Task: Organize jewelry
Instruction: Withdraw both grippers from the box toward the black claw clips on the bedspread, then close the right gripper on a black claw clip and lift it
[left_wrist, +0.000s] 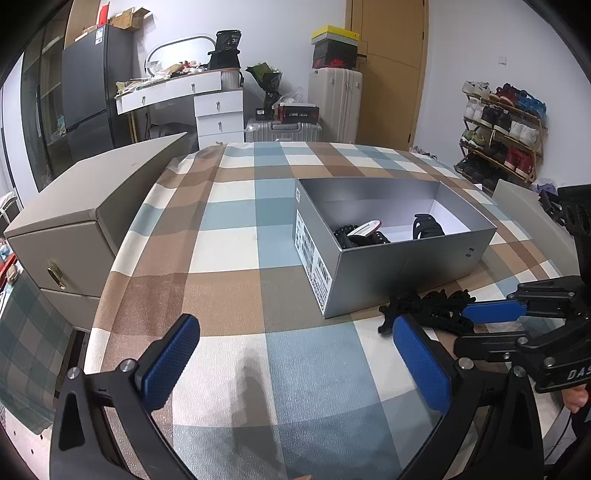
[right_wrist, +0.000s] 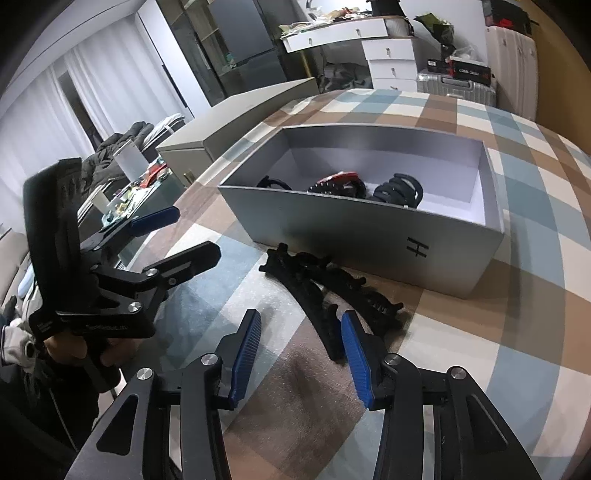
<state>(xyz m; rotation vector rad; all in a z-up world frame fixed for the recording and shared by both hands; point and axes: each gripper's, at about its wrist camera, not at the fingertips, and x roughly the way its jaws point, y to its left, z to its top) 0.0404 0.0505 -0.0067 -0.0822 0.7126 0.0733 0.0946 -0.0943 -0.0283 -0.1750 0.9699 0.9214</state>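
Left wrist view: our left tool (left_wrist: 295, 363) has its jaws spread wide, nothing between the blue pads, hovering over the checked cloth (left_wrist: 236, 236) on the surface. At 1 o'clock sits the open grey box (left_wrist: 406, 262), barcode label on its short end. Inside we see black hair pieces (left_wrist: 356, 236), one with a red-and-white part, and a black clip (left_wrist: 426, 226) further right. In front of the box, at 2 o'clock, a pile of black hair clips (left_wrist: 430, 308) lies on the cloth. Our right tool (left_wrist: 491, 325) comes in from 3 o'clock with one pad just beside the pile; this view does not show whether it touches. At 10 o'clock a beige drawer cabinet (left_wrist: 74, 236) stands against the surface edge. Background: white dresser (left_wrist: 207, 99), suitcases, shoe rack (left_wrist: 506, 133).

Right wrist view: our right tool (right_wrist: 301, 356) is open, gripping nothing. The black hair clips (right_wrist: 332, 291) lie at 12 o'clock; the right pad sits just beside the near end of a long curved clip, contact unclear. The grey box (right_wrist: 369, 229) is just behind the pile, an "H" mark on its near wall, which the other view shows only small. This view shows the contents better: a black loop at left, a red toothed clip (right_wrist: 338, 181) in the middle, coiled black hair ties (right_wrist: 399, 190) at right. The near wall hides the lower parts of these. Our left tool (right_wrist: 184, 236) is at 9 o'clock, held clear of the pile, jaws apart and empty. Only here do we see the cluttered glass table (right_wrist: 122, 199) and curtains beyond it.
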